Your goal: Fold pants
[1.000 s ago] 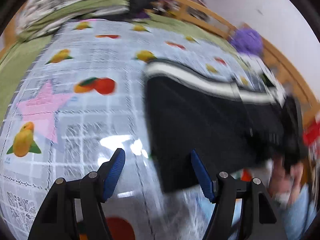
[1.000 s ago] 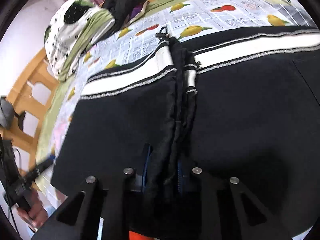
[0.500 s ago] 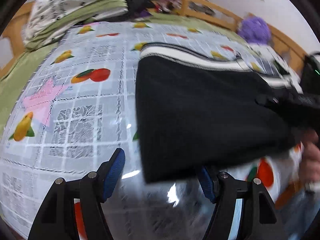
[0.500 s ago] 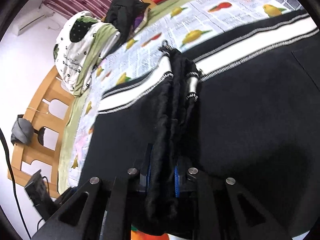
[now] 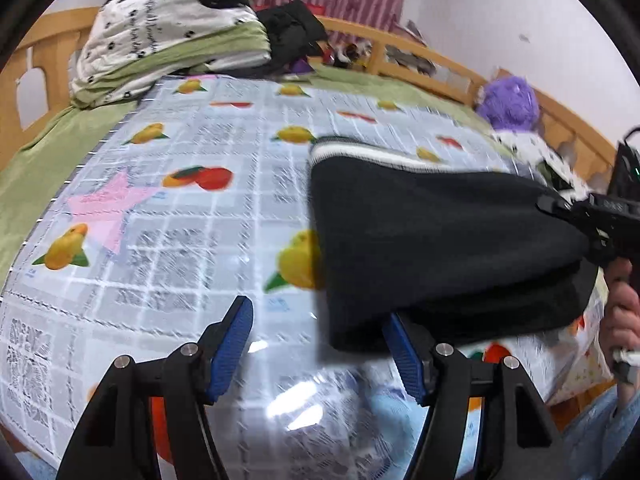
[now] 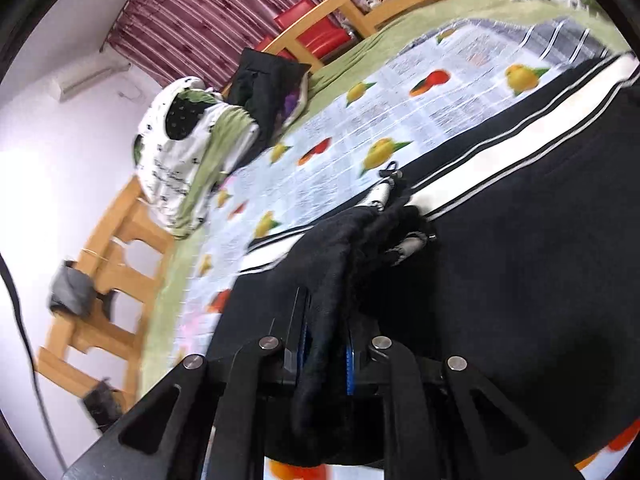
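Observation:
Black pants with a white striped band lie on the bed. My right gripper is closing its jaws on a bunched fold of that black cloth, and the pads press on it. The fold hangs lifted, with the drawstring dangling past it. In the left wrist view the pants rise in a tent toward the right gripper and a person's hand. My left gripper is open low over the sheet. The pants' near left corner drapes over its right fingertip.
A glossy fruit-print sheet covers the green bed. A pile of bedding and dark clothes sit at the far end. A purple plush lies by the wooden rail. A red chair stands beyond the bed.
The right gripper has risen with the bunched cloth and squeezed it tighter, lifting the pants into a tent. The left gripper has moved along the sheet to the pants' near corner.

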`<state>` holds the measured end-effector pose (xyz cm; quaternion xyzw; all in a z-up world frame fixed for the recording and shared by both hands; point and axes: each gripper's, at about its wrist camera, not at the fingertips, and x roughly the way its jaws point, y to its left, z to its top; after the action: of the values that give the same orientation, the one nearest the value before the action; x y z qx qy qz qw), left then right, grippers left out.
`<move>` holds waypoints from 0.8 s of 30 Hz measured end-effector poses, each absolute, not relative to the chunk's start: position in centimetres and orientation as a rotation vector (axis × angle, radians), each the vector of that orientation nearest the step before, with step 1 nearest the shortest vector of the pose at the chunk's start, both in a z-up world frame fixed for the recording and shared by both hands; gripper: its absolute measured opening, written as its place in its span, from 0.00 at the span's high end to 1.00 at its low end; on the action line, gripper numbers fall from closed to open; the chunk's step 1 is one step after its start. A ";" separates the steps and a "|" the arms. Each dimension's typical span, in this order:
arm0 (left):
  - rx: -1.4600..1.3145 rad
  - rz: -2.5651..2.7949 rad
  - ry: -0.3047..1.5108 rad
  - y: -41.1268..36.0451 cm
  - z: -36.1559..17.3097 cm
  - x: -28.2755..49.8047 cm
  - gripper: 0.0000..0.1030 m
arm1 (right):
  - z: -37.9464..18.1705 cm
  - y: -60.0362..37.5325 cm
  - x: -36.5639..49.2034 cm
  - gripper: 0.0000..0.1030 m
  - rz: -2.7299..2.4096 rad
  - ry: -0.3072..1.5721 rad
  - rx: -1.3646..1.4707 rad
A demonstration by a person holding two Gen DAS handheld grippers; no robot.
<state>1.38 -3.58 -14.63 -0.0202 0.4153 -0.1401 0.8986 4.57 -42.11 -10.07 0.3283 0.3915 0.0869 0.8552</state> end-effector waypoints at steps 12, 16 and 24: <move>-0.073 -0.375 0.910 -1.4 -13.8 -0.1 0.37 | -14.7 -42.9 3.5 0.73 0.049 0.979 0.602; -0.053 -0.391 0.911 -1.8 -12.4 0.3 0.37 | -12.3 -43.1 0.9 0.66 0.002 0.928 0.577; -0.038 -0.384 0.927 -2.8 -9.7 1.4 0.38 | -8.4 -42.7 -3.4 0.66 -0.154 0.964 0.478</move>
<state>1.44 -2.78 -9.73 -0.0183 0.4444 -0.1841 0.8765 -3.38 -42.69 -8.36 0.2275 0.4585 -0.0733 0.8560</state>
